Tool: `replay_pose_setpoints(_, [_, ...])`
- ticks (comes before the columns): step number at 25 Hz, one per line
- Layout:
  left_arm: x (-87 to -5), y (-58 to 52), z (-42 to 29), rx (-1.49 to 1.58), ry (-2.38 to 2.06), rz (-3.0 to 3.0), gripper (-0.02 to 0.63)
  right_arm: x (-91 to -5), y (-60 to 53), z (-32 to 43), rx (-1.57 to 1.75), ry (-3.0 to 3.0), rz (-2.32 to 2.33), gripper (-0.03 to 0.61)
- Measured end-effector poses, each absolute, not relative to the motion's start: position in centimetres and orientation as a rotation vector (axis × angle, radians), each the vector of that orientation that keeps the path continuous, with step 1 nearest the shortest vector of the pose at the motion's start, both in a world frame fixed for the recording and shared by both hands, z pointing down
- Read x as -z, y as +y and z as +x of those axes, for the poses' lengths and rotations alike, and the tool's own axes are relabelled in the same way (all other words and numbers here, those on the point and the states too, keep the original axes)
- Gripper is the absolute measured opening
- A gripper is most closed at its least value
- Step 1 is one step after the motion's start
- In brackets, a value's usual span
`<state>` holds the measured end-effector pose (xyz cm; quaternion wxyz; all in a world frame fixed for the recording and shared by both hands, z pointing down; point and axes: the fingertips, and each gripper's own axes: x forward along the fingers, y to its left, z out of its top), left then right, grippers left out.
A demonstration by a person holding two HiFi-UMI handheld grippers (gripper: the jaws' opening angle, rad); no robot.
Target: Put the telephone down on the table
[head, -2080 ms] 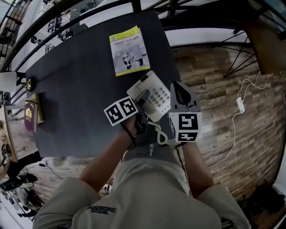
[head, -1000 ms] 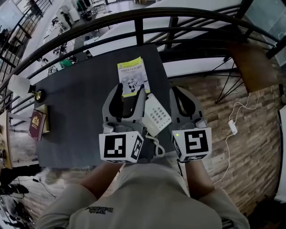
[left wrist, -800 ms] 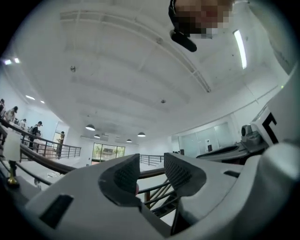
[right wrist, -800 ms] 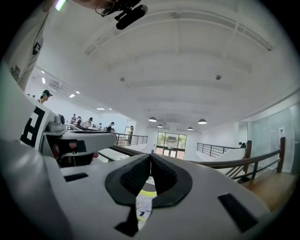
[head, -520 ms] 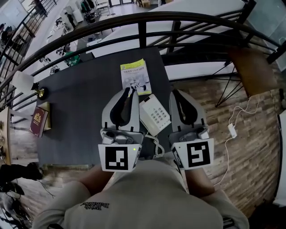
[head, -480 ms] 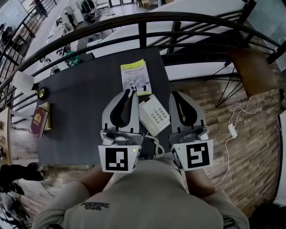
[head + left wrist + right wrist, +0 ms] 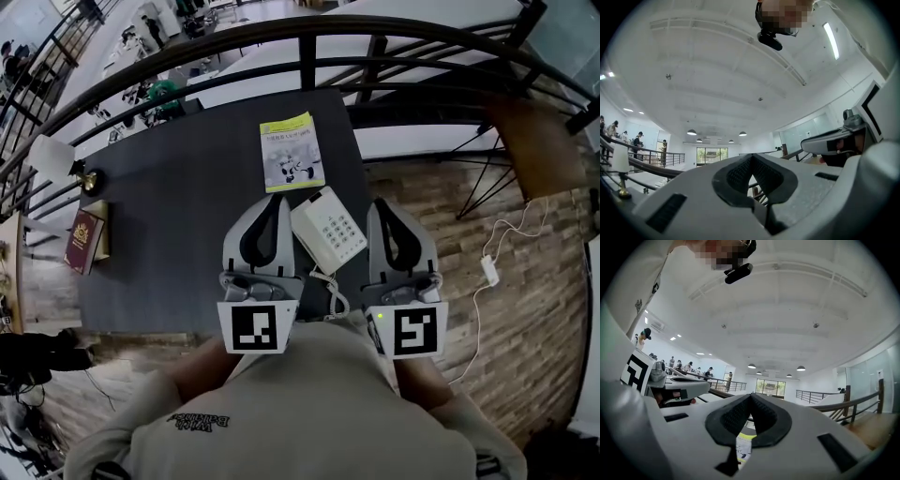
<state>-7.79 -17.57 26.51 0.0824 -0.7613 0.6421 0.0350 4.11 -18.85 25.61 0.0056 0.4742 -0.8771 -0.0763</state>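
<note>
The telephone (image 7: 327,228) lies flat on the dark tabletop (image 7: 178,244), centre of the head view, close to the right edge and just below the yellow booklet (image 7: 291,152). Its coiled cord (image 7: 334,293) trails down towards the near edge. It sits between my two grippers, and neither seems to touch it, so I judge the putting-down done.

My left gripper (image 7: 278,201) has just been closing its fingers (image 7: 733,177). They are now clenched on each other with nothing between them. My right gripper (image 7: 383,205) also has its fingers (image 7: 732,418) pressed together and empty; only the booklet shows through the gap beneath them.

If I had to take it up again, I'd expect a stiff, smooth plastic shell, fairly light and a bit slippery under the pads. I'd pinch it across the long sides of the body, low and near the middle, and keep it level. The handset probably rests loose and could slide off if tilted, though I can't make it out clearly here. The springy cord would likely tug and drag, so I'd keep my fingers off it
</note>
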Motion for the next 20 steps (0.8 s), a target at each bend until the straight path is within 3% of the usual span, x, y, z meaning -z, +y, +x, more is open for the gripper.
replay_pose_setpoints(20, [-26.9,-17.0,-9.7,-0.1,1.933,-2.291,0.003,-26.5,-18.1,3.0,0.261,-2.681,1.501,0.003])
